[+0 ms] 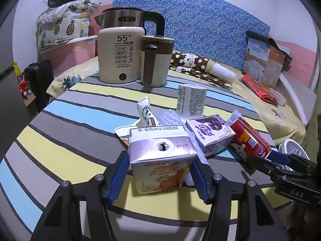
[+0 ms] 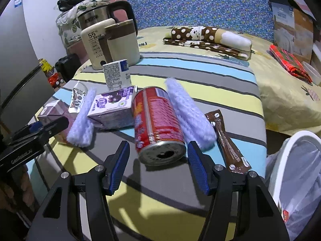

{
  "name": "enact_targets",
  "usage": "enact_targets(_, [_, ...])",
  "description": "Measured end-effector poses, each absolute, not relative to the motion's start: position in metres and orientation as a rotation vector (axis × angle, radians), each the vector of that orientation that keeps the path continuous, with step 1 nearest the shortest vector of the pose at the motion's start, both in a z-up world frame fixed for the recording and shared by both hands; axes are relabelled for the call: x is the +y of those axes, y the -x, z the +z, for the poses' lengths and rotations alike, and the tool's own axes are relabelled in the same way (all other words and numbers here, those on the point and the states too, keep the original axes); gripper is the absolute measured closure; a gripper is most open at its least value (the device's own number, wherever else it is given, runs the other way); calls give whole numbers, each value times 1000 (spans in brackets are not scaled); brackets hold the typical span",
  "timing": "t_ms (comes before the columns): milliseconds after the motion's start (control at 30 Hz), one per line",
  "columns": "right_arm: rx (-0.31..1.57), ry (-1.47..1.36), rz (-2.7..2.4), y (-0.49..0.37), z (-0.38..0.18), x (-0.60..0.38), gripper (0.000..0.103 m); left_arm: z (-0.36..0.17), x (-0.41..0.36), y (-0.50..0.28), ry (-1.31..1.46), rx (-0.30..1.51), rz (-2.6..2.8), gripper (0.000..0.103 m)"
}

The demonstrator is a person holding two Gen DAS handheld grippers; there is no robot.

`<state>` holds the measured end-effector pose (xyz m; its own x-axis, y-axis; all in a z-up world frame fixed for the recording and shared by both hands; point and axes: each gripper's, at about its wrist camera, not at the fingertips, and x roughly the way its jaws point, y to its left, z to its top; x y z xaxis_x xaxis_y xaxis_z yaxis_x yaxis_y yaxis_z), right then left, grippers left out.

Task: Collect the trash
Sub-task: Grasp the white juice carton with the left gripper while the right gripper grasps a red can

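2 grippers (image 1: 160,173) (image 2: 158,165) open, flanking carton (image 1: 160,160), can (image 2: 158,124)

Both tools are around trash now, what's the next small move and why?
Probably close the right tool on the red can: it lies between the open fingers with a gap on each side, and the lined bin is right beside it. The left tool already flanks the cream carton.

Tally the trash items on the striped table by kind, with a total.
Drink cartons: 3
Red can: 1
Foam sleeves: 2
Wrappers: 2
Total: 8
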<state>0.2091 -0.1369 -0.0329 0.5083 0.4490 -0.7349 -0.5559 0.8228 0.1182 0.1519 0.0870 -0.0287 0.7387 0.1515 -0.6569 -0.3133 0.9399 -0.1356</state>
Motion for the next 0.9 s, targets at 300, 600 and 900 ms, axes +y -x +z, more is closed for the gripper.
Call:
enact_targets(300, [877, 127, 616, -215, -37, -134, 41, -28, 89, -152, 244, 691, 246, 46])
enact_targets(600, [853, 63, 616, -199, -32, -143, 48, -22, 79, -140, 194, 671, 248, 46])
enact_targets(900, [832, 24, 590, -172, -25, -159, 48, -16, 68, -120, 174, 660, 203, 46])
